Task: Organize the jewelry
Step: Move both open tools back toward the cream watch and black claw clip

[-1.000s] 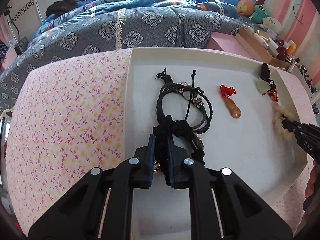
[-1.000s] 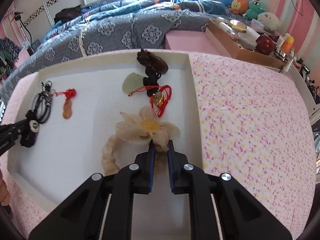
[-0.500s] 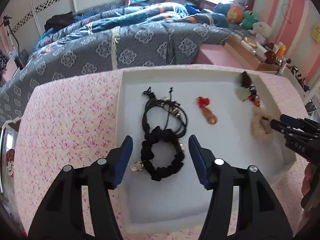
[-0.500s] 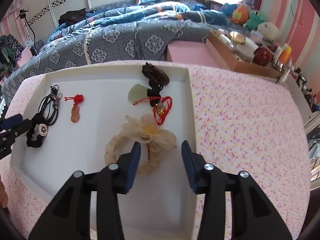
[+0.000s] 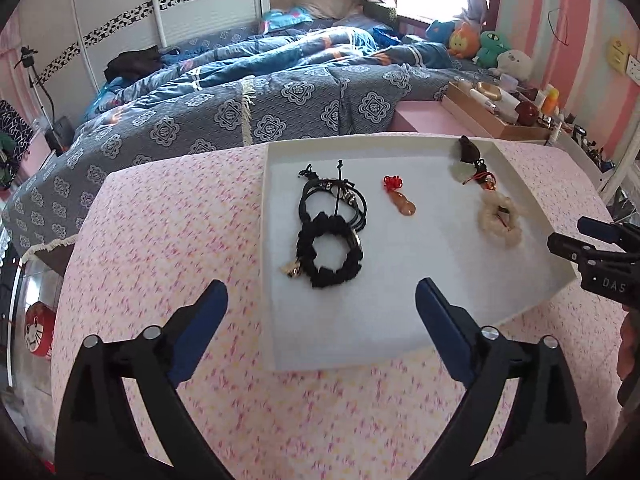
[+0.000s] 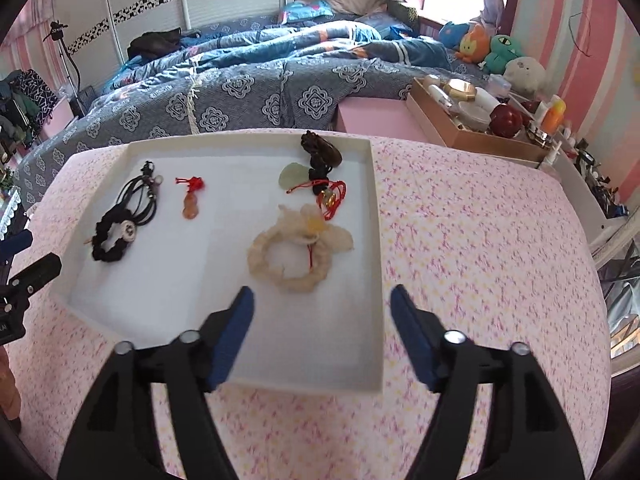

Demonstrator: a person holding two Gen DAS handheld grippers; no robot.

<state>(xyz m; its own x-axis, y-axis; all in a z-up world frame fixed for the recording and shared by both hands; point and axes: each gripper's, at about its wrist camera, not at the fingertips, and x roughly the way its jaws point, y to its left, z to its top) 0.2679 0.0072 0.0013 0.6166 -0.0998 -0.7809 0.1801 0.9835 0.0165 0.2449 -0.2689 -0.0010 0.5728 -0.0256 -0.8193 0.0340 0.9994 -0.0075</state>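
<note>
A tray (image 5: 267,240) sits on the worktop (image 5: 168,220), with a bed (image 5: 280,92) behind it. In the tray, at the left, a beaded bracelet (image 5: 330,254) lies nearest the front, touching a cord bundle (image 5: 334,196) just behind it. A gourd pendant (image 5: 402,202) lies apart to their right, about mid-tray. At the right side, a flower bracelet (image 6: 290,250) lies in front, with a knotted charm (image 6: 330,196) just behind it, then a leaf pendant (image 6: 292,174), and a carved piece (image 6: 322,150) at the back wall. A box (image 6: 472,136) of bottles stands behind the worktop at the right, soft toys (image 6: 488,50) beyond it.
</note>
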